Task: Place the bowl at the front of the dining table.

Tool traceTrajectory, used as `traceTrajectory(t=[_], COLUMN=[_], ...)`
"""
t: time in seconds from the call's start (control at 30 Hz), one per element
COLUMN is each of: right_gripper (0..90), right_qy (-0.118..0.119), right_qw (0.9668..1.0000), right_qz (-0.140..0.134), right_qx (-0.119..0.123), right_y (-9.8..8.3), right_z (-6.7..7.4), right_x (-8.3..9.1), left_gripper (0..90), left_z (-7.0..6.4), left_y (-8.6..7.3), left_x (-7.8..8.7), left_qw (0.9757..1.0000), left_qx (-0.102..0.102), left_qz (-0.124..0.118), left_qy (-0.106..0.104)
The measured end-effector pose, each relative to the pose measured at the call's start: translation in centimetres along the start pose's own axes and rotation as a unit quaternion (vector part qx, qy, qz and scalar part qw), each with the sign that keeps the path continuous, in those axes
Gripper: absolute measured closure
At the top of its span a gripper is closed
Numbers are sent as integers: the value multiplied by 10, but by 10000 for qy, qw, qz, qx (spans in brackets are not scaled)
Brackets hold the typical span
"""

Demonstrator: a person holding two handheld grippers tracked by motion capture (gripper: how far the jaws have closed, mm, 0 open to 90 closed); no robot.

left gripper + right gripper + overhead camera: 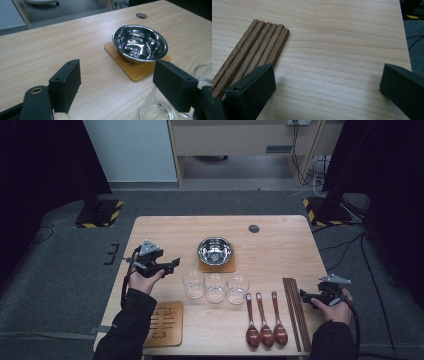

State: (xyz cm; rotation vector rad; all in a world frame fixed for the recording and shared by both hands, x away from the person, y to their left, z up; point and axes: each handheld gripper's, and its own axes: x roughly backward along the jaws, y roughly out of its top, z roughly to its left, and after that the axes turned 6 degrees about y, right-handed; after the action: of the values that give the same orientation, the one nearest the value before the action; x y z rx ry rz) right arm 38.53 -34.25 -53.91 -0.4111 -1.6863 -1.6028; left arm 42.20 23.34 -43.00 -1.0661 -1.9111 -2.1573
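Observation:
My left gripper point(171, 265) hovers over the table's left side, open, its jaws pointing right toward three clear glasses point(215, 287) in a row. In the left gripper view the gripper point(120, 87) has bare wood between its jaws, and a glass point(157, 107) sits just behind the right jaw. A steel bowl point(140, 42) rests on a square wooden coaster point(135, 71) farther off. At the table's right edge my right gripper point(305, 295) stands open beside a bundle of wooden chopsticks point(294, 312). Its own view shows the gripper point(327, 92) with bare table between the jaws and the chopsticks point(254, 52) at the left jaw.
Three dark red spoons point(265, 320) lie side by side between the glasses and the chopsticks. A second wooden coaster point(165, 324) with a cut pattern lies at the front left. A round cable hole point(254, 228) sits near the table's far edge.

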Motion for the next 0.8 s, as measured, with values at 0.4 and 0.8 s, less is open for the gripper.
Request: traceTrajectory(t=[0.4,0.8], right_gripper=[53,151], right_qy=[35,-5], right_qw=[10000,9991], right_qz=[-47,-416], right_qx=[2,-72], right_y=[0,3], right_z=[0,-3], right_x=[2,12], left_gripper=[210,207], left_z=[11,23], left_y=[-27,-60], left_x=[8,6], left_qw=[9996,9974], left_qx=[75,108], left_qz=[177,553], left_qy=[188,459])
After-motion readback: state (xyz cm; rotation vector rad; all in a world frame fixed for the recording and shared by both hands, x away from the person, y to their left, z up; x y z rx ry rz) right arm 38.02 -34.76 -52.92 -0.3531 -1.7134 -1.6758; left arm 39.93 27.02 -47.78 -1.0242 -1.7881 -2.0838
